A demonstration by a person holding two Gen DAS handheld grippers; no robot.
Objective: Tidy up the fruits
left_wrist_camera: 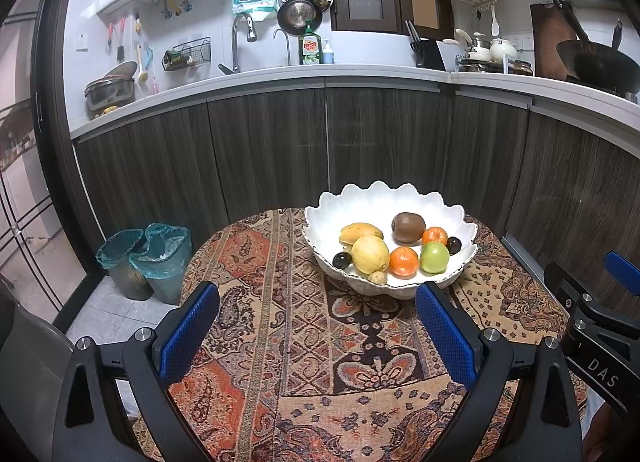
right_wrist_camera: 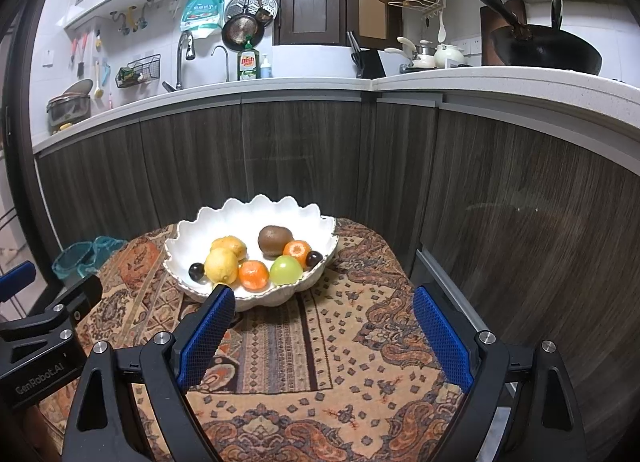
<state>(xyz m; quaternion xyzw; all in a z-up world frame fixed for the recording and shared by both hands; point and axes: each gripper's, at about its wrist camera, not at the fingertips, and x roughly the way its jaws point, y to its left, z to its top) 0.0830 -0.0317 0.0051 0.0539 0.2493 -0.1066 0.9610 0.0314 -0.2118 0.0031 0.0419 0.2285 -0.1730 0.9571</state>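
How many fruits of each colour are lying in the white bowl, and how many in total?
In the white bowl, seen from the left wrist:
Yellow: 2 (lemon, mango-like fruit)
Orange: 2
Green: 1
Brown: 1 (kiwi)
Dark purple: 2
Tan, small: 1
Total: 9

A home kitchen: a sink tap (left_wrist_camera: 242,35), dish soap bottle (left_wrist_camera: 310,46), hanging pan (left_wrist_camera: 298,13), wok (right_wrist_camera: 544,47) and wood-fronted cabinets (left_wrist_camera: 268,145) under a white bench (left_wrist_camera: 360,71).
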